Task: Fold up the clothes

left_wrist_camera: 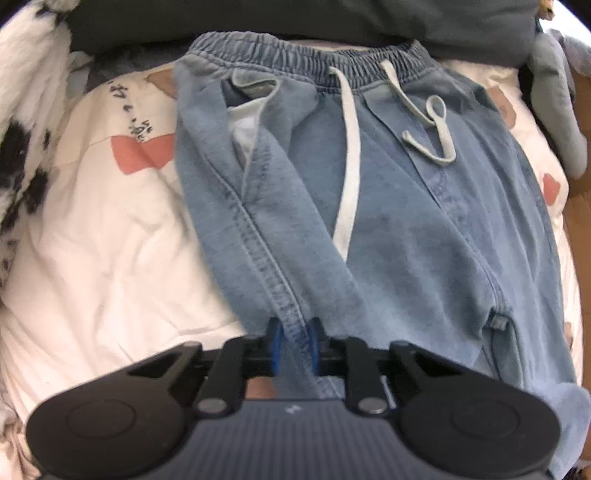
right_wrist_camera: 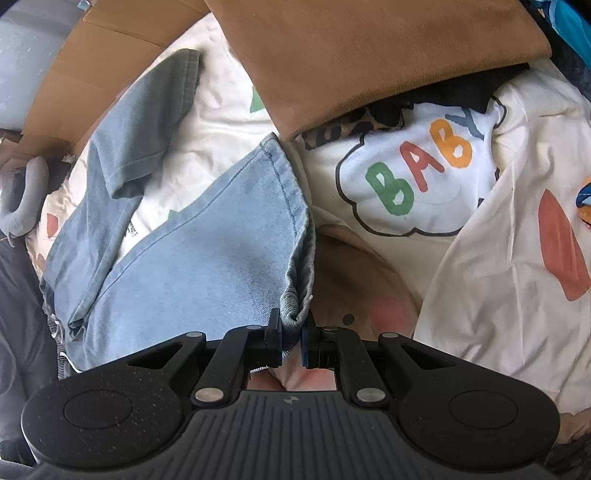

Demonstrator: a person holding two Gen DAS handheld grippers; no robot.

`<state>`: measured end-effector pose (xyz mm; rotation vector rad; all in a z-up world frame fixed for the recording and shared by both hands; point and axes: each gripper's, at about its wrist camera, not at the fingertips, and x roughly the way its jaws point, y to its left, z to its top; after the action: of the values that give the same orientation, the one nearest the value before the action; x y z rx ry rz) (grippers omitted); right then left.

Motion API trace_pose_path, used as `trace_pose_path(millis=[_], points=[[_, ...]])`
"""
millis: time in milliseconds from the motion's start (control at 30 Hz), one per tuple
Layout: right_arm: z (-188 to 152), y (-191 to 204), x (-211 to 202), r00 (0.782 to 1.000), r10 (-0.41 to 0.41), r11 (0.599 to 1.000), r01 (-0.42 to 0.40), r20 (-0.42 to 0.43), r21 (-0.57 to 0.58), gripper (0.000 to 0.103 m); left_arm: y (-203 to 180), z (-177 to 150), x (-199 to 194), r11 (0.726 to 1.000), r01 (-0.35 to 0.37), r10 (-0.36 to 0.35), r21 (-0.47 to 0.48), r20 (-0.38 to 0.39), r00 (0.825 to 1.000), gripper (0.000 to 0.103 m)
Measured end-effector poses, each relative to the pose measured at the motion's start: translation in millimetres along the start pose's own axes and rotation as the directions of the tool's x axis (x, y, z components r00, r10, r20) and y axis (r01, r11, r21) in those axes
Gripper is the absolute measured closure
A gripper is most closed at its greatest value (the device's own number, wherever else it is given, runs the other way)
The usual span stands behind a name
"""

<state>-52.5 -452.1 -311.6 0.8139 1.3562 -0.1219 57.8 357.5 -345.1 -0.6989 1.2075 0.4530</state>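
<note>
- Left wrist view: a dark garment lies past the waistband, a black-and-white fuzzy blanket crowds the left, and a grey plush toy sits at the right.
- Open white quilt spreads left of the jeans. These lie flat on it, white drawstring loose, one side folded over.
- The left gripper pinches a stitched denim seam.
- Right wrist view: a brown cushion and a "BABY" print cloth hem in the far side.
- The right gripper pinches the trouser-leg hem corner.
</note>
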Motion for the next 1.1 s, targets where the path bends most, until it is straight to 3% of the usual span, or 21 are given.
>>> trace_pose_path(millis=[67,600,900,967,1033,1100], points=[[-0.4,-0.2,1.3,1.0,-0.006,1.0,0.006,-0.002,-0.002,0.096,3.3,-2.3,-4.9,1.0,0.004,-0.004,0.002,0.01,1.0,0.098],[-14.1,22.6,-19.2,0.996,-0.084,0.995,0.083,-0.008,-0.054,0.096,58.1,-13.4,-45.8,0.986,0.14,-0.135,-0.092,0.061,0.989,0.1],[-30.2,-9.8,25.7,0.979,-0.142,0.99,0.137,-0.144,-0.041,0.095,80.7,-21.6,-31.3,0.992,0.099,-0.097,-0.083,0.038,0.995,0.1],[-32.6,-23.1,35.0,0.978,-0.131,0.99,0.137,-0.163,0.025,0.095,82.1,-18.9,-23.9,0.989,0.119,-0.116,-0.088,0.032,0.993,0.099],[-37.3,-28.5,47.9,0.972,-0.139,0.989,0.145,-0.19,0.02,0.095,83.5,-13.1,-18.0,0.985,0.13,-0.128,-0.114,0.023,0.991,0.094],[-40.6,-30.2,53.7,0.97,-0.141,0.99,0.144,-0.196,-0.004,0.095,83.6,-9.0,-16.3,0.982,0.131,-0.128,-0.135,0.034,0.991,0.074]])
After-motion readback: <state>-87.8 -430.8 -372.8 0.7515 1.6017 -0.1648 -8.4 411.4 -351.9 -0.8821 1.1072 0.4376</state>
